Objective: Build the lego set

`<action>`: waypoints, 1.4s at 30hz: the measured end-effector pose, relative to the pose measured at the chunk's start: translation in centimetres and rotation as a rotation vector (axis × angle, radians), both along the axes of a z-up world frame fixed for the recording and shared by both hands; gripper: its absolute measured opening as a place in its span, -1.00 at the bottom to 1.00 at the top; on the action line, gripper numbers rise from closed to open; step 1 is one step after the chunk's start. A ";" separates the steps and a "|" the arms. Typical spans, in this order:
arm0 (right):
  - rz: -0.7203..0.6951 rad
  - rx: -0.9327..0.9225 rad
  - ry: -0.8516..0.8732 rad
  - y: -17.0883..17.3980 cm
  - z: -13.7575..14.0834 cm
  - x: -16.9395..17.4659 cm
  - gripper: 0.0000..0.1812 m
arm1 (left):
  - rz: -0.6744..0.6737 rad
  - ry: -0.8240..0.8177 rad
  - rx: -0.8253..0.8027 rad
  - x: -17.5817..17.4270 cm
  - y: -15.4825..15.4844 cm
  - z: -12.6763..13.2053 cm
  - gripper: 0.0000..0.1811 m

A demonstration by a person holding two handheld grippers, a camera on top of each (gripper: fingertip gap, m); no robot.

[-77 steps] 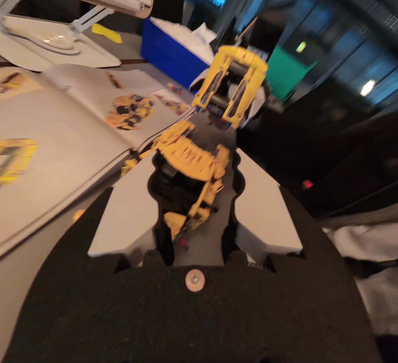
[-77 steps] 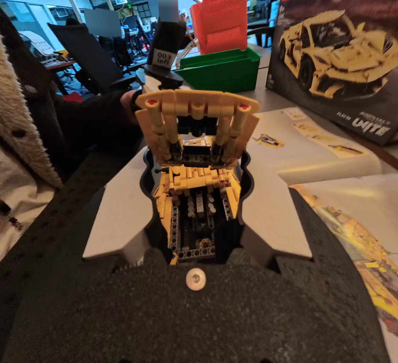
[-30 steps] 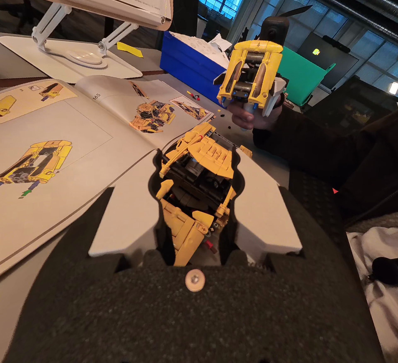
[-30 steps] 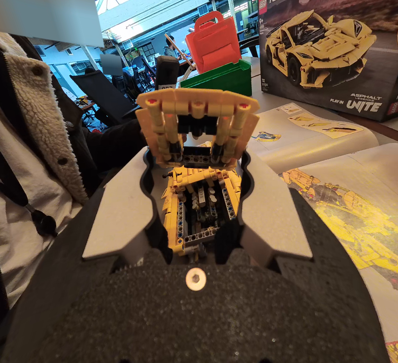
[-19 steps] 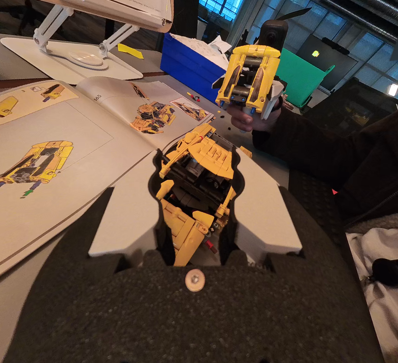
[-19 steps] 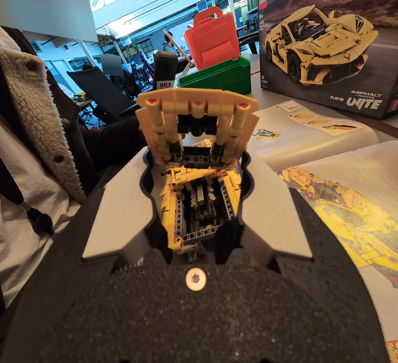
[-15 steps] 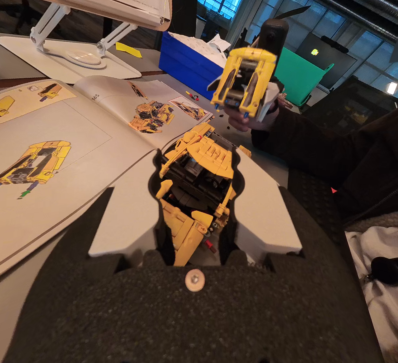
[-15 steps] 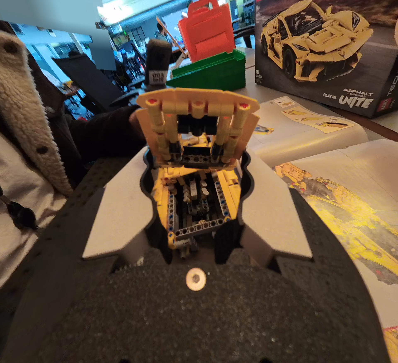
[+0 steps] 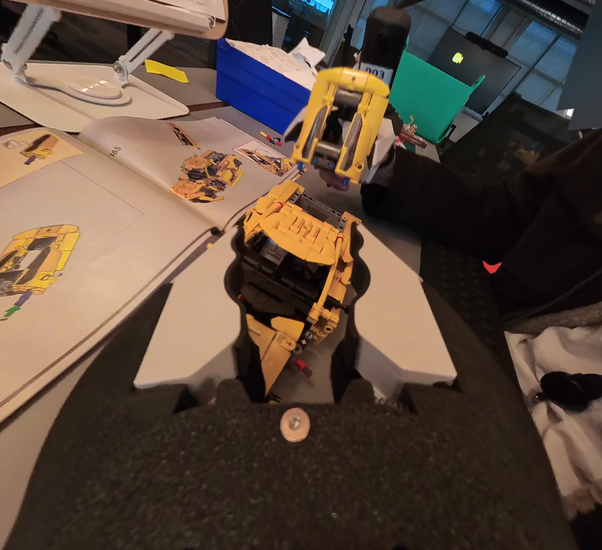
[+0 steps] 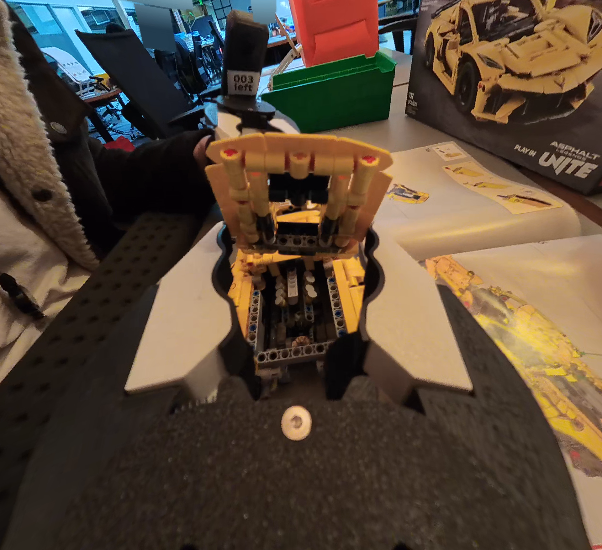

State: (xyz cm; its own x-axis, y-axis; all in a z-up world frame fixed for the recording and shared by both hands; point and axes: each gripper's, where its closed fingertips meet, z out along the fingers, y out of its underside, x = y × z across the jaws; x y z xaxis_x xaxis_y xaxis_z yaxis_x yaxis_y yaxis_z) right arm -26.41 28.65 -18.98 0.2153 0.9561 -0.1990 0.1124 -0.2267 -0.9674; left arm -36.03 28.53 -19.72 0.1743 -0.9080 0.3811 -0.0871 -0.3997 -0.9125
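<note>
My left gripper [image 9: 296, 241] is shut on the yellow and black lego car body [image 9: 293, 260], nose toward the camera and open rear end pointing away. My right gripper [image 10: 296, 234] is shut on a yellow frame sub-assembly [image 10: 298, 195], held upright. In the left wrist view this sub-assembly [image 9: 338, 130] hangs just above and behind the car's rear, a small gap apart. In the right wrist view the car body [image 10: 294, 306] lies right below the sub-assembly, its grey beams and inner gears showing. The left gripper's handle [image 10: 242, 78] stands behind it.
An open instruction booklet [image 9: 97, 208] lies on the table and also shows in the right wrist view [image 10: 521, 306]. A blue bin [image 9: 257, 91], a green bin [image 10: 332, 94], a red case [image 10: 335, 19], the set's box [image 10: 508, 55] and a document stand [image 9: 81, 84] ring the table. Left tips to right tips: about 11 cm.
My right gripper has brought the yellow sub-assembly down and closer to the rear of the car body. The left gripper has tilted the car body slightly.
</note>
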 end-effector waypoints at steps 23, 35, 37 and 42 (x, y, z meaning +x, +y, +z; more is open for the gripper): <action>0.026 0.064 -0.168 -2.6 -1.7 -0.7 -0.09 | 0.107 -0.020 0.041 -1.6 0.9 1.0 -0.29; 0.008 0.065 -0.164 -2.3 -1.6 -0.3 -0.09 | 0.109 -0.024 0.035 -1.7 0.9 1.1 -0.29; 0.010 0.065 -0.166 -2.3 -1.7 -0.4 -0.09 | 0.108 -0.023 0.037 -1.7 0.9 1.1 -0.29; 0.010 0.062 -0.174 -2.3 -1.8 -0.4 -0.09 | 0.106 -0.019 0.034 -1.6 0.9 1.0 -0.29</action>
